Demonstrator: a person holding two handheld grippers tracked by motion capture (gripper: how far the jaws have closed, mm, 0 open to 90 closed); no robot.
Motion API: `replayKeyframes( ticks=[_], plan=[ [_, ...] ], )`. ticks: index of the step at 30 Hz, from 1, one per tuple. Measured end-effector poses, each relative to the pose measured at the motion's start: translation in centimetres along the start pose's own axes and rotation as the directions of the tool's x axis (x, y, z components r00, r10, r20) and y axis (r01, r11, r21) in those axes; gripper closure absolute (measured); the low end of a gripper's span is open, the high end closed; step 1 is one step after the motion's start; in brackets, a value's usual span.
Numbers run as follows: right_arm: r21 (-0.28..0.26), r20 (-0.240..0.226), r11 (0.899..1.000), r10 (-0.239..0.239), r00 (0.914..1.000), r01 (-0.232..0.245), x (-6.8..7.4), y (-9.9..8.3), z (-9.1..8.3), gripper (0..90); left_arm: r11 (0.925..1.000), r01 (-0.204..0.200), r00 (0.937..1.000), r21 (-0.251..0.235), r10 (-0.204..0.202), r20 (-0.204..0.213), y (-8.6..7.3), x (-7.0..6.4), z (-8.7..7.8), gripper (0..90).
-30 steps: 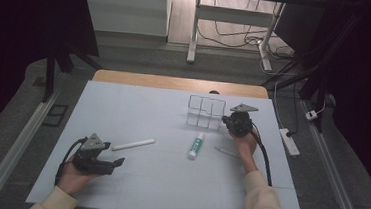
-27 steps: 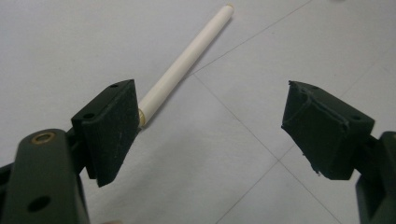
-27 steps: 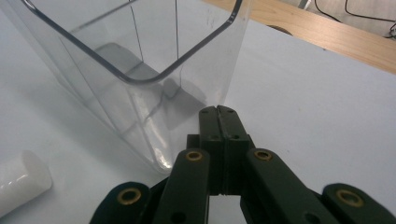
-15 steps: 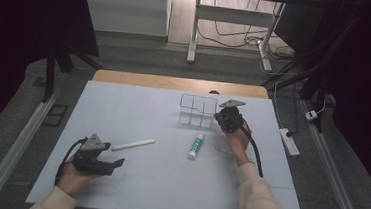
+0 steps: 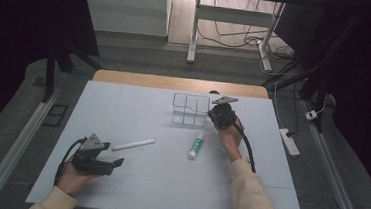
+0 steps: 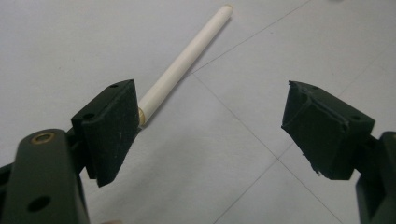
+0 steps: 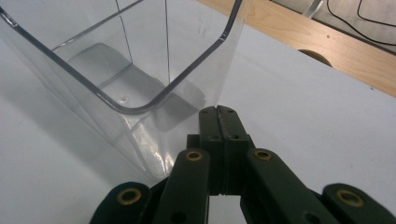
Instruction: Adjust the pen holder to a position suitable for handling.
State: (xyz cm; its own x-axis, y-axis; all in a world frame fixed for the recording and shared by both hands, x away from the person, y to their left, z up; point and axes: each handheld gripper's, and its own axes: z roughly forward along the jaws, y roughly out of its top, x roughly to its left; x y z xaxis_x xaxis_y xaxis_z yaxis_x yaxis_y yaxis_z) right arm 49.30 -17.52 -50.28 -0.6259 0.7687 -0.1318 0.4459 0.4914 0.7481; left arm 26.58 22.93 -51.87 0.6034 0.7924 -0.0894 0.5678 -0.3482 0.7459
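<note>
**Push the box slowly, grab the stick gently**

The clear plastic box with dividers sits right against the right gripper, whose jaws are squeezed together, holding nothing. Push low and slowly. The thin white stick touches the left gripper's wide-apart jaw; center it first.

Colours and patterns, item by item:
- Table cover — pale blue-grey, crossed by thin darker seam lines
- Table edge — light wood, also tan with fine grain in the right gripper view
- Stick — cream-white, plain
- Tube — white body, green band, white cap
- Organiser box — clear, colourless, grey-tinted at its rim
- Left gripper — black jaws, brass-coloured rivets, grey top plate
- Right gripper — black, same brass rivets
- Sleeves — beige
- Floor — dull grey
</note>
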Motion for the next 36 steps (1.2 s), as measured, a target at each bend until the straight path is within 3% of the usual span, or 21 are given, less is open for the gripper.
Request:
replayKeyframes(
  ticks=[9,18,27,36],
  plan=[
    [0.006,-0.017,1.0,-0.012,0.9998,0.012,0.8,0.5,0.6,89.1,1.0,0.004,1.0,0.003,-0.004,-0.004,-0.1,0.1,0.0,18.7],
    [0.001,-0.023,1.0,-0.019,0.9996,0.019,0.7,0.4,0.2,89.2,1.0,0.006,1.0,0.001,-0.006,-0.004,-0.1,0.1,0.0,18.7],
    [-0.032,-0.038,0.999,-0.014,0.9992,0.013,0.0,-0.1,-2.8,89.2,1.0,0.008,1.0,-0.001,-0.008,-0.004,-0.1,0.2,0.0,18.7],
    [-0.065,-0.072,0.998,-0.007,0.9974,0.002,-0.7,-1.7,-6.0,89.0,1.0,0.008,0.9999,-0.004,-0.008,-0.007,0.0,0.1,-0.1,18.8]
  ],
)
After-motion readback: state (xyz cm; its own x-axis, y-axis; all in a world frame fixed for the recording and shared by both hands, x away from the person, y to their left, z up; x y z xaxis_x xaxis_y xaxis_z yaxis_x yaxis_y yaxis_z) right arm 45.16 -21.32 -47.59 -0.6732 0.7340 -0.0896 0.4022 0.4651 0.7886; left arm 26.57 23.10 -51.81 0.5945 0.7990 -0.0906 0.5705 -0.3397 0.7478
